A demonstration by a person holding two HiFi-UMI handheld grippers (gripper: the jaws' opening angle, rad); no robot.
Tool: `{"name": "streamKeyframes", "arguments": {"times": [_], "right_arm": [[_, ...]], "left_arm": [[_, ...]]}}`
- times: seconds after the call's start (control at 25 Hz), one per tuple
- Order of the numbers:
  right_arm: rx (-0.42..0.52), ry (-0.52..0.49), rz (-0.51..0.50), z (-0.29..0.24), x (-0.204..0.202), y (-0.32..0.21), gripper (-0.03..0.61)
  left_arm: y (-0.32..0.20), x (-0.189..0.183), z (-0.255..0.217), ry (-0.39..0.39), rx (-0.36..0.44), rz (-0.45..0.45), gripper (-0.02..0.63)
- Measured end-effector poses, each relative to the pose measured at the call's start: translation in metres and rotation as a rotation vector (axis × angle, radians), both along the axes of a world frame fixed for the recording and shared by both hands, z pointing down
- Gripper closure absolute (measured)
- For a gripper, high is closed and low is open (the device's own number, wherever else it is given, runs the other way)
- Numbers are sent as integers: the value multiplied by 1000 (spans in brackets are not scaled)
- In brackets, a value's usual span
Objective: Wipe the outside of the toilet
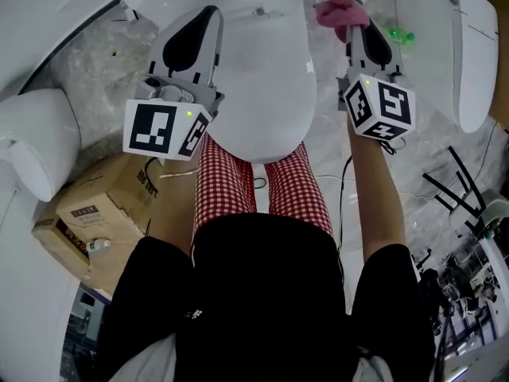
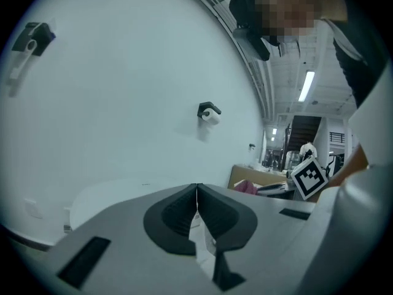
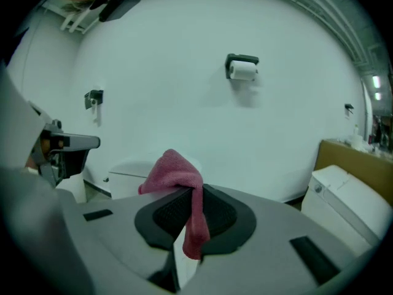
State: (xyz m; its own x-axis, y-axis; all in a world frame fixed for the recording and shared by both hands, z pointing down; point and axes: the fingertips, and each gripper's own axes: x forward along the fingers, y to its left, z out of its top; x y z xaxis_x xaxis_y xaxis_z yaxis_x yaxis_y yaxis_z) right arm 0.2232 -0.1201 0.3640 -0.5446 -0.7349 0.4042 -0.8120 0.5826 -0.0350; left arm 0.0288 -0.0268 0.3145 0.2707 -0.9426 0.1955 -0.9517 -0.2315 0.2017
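Right gripper (image 3: 193, 196) first: its jaws are pinched tight on a pink cloth (image 3: 176, 172), with a fold bunched above the tips and a tail hanging down between the pads. Left gripper (image 2: 197, 196) has its jaws closed together with nothing between them, hovering over the left side of the toilet (image 1: 262, 78). The toilet sits dead ahead in front of the person's knees, lid down, white and rounded. No wiping contact yet, by my read: the cloth hangs beside the toilet's right side, apparently not touching. To do this well, I'd press the bunched fold flat onto the shell and sweep along the curve, so cloth rather than hard jaw tips meets the porcelain. Room looks fair on the right, though a second toilet (image 1: 465, 54) stands near and cables (image 1: 457, 185) trail over the floor. On the left a cardboard box (image 1: 103, 201) and another white fixture (image 1: 36, 142) crowd in, so low strokes there look tighter.
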Motion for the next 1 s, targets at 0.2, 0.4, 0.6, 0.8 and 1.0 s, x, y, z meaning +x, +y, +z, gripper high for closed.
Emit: {"name": "streamKeyframes", "arguments": {"times": [0.2,0.4,0.6,0.8,1.0], "right_arm": [[16,24,-131,-31,-6,12,522],[92,-18,-221,-75,5,20,522],[98,-90,-285,-114,20,33,522],[29,-188,-240,-143,41,45,522],[7,-308,-174,-179,45,63,522]], "left_arm": [[-2,21,-43,17,77,50,603],[-5,38,-83,-21,100,22,603],[5,50,-135,-43,156,8,603],[14,58,-163,-71,115,13,603],[21,67,-188,-124,99,99,603]]}}
